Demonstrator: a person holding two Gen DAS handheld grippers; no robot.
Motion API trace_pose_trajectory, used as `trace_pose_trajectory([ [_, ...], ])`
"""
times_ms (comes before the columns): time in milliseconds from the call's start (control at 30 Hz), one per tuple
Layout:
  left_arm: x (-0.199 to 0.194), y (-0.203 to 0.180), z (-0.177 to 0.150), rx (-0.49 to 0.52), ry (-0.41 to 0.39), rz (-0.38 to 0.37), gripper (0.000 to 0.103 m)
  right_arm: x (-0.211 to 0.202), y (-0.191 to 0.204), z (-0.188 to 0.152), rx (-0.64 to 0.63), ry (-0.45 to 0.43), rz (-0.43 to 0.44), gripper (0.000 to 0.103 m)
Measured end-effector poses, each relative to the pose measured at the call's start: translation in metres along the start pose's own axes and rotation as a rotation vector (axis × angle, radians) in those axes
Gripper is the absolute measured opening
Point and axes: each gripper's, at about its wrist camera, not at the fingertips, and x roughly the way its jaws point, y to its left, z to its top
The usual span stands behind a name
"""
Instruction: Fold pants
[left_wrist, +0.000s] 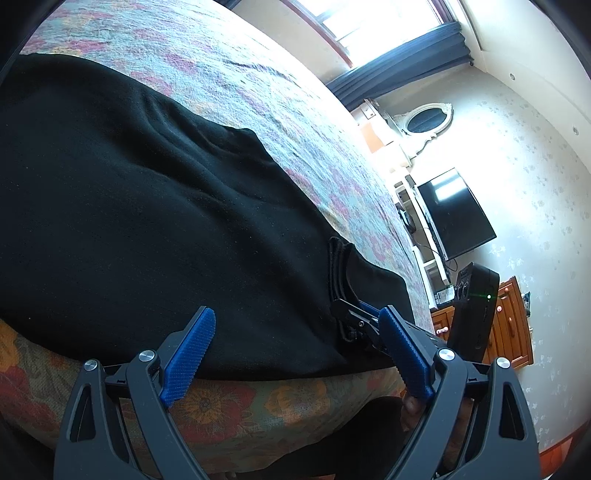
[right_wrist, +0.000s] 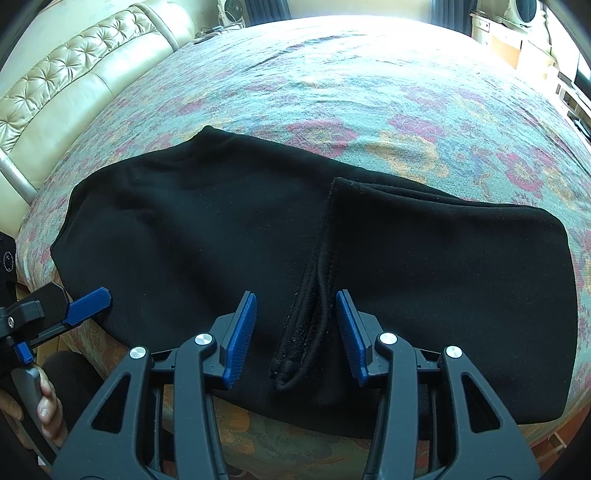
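Black pants (right_wrist: 221, 229) lie folded along the near edge of a flowered bedspread (right_wrist: 369, 92), their long axis running left to right, the folded-over part with the cuffs (right_wrist: 299, 354) on the right half. Wide open bedspread stretches beyond toward a tufted headboard (right_wrist: 74, 74). Right gripper (right_wrist: 297, 332) hovers with fingers apart, either side of the cuffs, not pressing them. Left gripper (left_wrist: 295, 354) is spread wide at the pants' left end, holding nothing.

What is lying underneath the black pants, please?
The black pants lie on a floral bedspread, visible all around them. The part directly beneath is covered by fabric, so anything there is hidden.
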Motion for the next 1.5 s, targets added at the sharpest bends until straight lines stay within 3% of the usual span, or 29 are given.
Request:
trace_pose_trajectory([
  [133,-0.013,0.005,0.008,-0.014,-0.024,-0.005,0.089,-0.001,0.002,0.000,-0.011,-0.013,-0.002,0.049],
  [333,-0.053,0.024,0.020,-0.030,-0.098,-0.007,0.089,-0.023,-0.006,0.004,0.035,-0.107,0.058,0.049],
  [567,-0.109,0.077,0.029,-0.088,-0.193,0.066,0.089,-0.048,-0.031,0.001,0.115,-0.210,0.130,0.049],
  [833,-0.156,0.135,0.031,-0.187,-0.282,0.136,0.089,-0.036,-0.080,-0.021,0.246,-0.195,0.110,0.049],
  [1067,-0.182,0.180,0.053,-0.264,-0.302,0.060,0.089,-0.031,-0.077,-0.030,0.230,-0.195,0.092,0.050],
  [1267,-0.178,0.220,0.097,-0.313,-0.201,0.016,0.089,-0.029,-0.068,-0.029,0.219,-0.183,0.109,0.055],
  [1500,-0.138,0.234,0.137,-0.197,0.040,-0.008,0.089,-0.027,-0.063,-0.027,0.218,-0.167,0.110,0.057],
])
